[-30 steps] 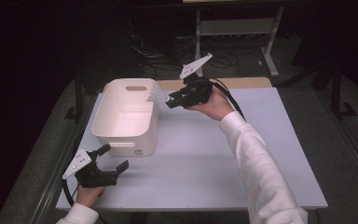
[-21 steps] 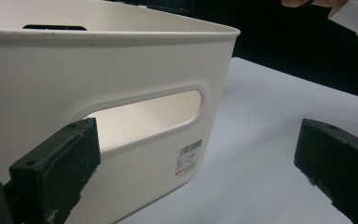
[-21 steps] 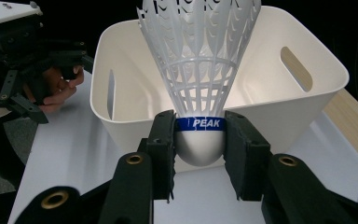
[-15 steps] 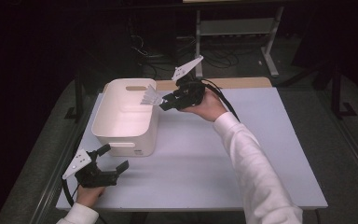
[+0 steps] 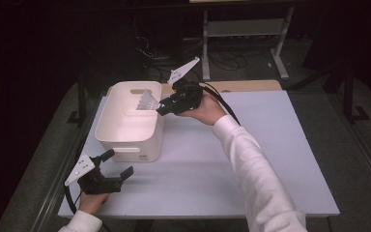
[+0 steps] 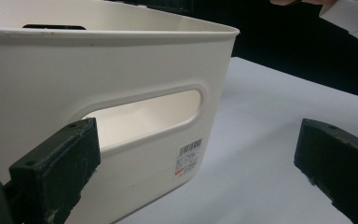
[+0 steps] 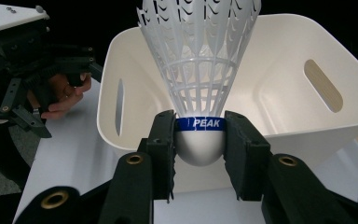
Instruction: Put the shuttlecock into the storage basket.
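A white plastic shuttlecock [image 7: 200, 79] with a blue band marked PEAK is clamped by its rounded base between the jaws of my right gripper [image 7: 199, 140]. In the high view that right gripper [image 5: 160, 108] holds the shuttlecock [image 5: 147, 102] over the right rim of the white bin [image 5: 121, 126], its skirt pointing into the bin. The bin's [image 7: 279, 93] inside looks bare. My left gripper [image 5: 118, 164] rests open near the table's front left corner, just in front of the bin's near wall [image 6: 121, 93], with nothing between its jaws.
The bin has slot handles in its end walls. It stands on a pale table [image 5: 251, 159] with bare surface to its right and front. A wooden board [image 5: 251, 86] lies at the table's far edge; a metal stand [image 5: 244, 29] and cables sit on the dark floor beyond.
My right gripper has carried the shuttlecock leftward, from beside the bin to over its right rim. The left gripper has stayed where it was.
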{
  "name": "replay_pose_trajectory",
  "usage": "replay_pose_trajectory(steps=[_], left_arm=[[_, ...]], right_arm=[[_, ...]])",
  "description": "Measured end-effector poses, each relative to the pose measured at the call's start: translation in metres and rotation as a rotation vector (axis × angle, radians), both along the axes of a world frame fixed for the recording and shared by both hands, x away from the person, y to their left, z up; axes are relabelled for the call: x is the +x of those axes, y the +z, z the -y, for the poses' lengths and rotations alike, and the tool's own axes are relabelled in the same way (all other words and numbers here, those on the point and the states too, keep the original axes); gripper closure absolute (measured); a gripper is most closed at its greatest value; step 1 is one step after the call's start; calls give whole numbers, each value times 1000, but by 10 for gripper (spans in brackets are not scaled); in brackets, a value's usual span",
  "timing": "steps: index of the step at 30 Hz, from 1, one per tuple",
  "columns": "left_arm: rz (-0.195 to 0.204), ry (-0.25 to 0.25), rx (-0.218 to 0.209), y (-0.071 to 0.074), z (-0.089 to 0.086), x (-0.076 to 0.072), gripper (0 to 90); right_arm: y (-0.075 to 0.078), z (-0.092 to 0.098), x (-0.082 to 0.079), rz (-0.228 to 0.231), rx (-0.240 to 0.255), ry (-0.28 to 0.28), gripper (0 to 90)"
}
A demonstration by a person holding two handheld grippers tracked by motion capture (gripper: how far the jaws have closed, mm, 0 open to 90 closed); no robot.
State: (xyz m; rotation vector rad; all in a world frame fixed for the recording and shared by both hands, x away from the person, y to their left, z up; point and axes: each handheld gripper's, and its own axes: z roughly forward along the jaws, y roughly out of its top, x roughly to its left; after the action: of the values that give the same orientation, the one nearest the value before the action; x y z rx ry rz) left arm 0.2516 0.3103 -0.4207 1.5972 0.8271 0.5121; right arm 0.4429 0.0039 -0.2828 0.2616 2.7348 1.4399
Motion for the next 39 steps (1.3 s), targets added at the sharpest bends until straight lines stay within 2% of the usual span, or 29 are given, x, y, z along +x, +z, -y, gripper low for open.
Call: replay_pose_trajectory(steps=[12,13,16,20,21,23,32,39], left_arm=[[-1,1,1,0,0,0,0],[0,1,-1,0,0,0,0],[0,1,0,0,0,0,0],[1,1,1,0,0,0,0],[0,0,2,0,0,0,0],[0,2,1,0,0,0,0],[4,2,0,1,0,0,0],[3,2,2,1,0,0,0]], right_arm=[[1,-12,0,-2,1,16,636],[1,-14,1,10,-7,24,637],[1,-19,-1,7,-22,29,636],[1,-25,-1,18,-19,48,636],[1,-27,-3,2,-20,41,636],[0,-30,-2,15,-16,53,636],[0,-40,-3,17,-9,68,636],[-6,-49,-3,2,-15,79,636]])
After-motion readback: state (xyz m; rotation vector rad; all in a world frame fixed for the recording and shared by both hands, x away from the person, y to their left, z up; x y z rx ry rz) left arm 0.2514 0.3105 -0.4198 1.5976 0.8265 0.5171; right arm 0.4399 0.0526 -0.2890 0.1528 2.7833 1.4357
